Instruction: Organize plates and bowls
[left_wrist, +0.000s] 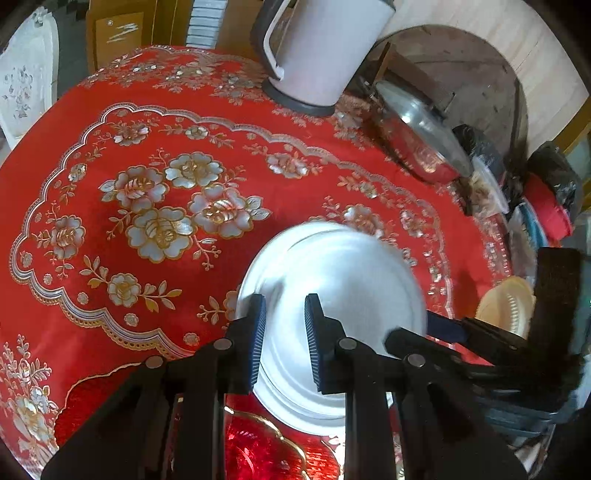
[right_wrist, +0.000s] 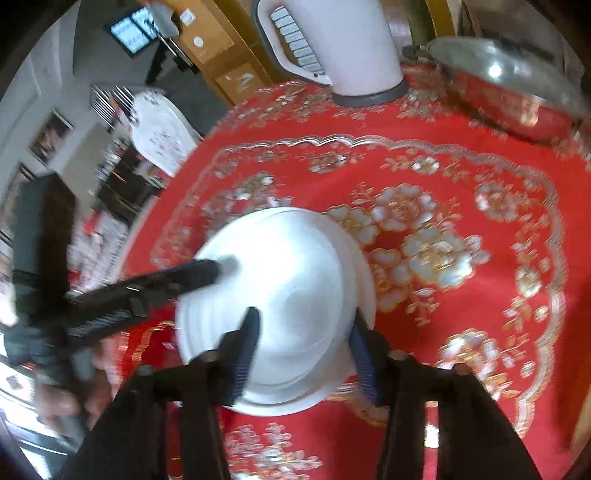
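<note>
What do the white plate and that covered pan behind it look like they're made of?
White plate: smooth, glossy white, probably ceramic or melamine; motion blur leaves it open. Pan: shiny metal, likely stainless steel, since its side mirrors the red tablecloth and its lid shows bright highlights.

1. A white plate (left_wrist: 332, 291) lies flat on the red flowered desk (left_wrist: 155, 122), near its front edge.
2. It is plain and round, with a broad rim and a shallow well; motion blur softens its outline.
3. From the right wrist view it (right_wrist: 280, 295) reads as stacked white pieces, though I cannot tell.
</note>
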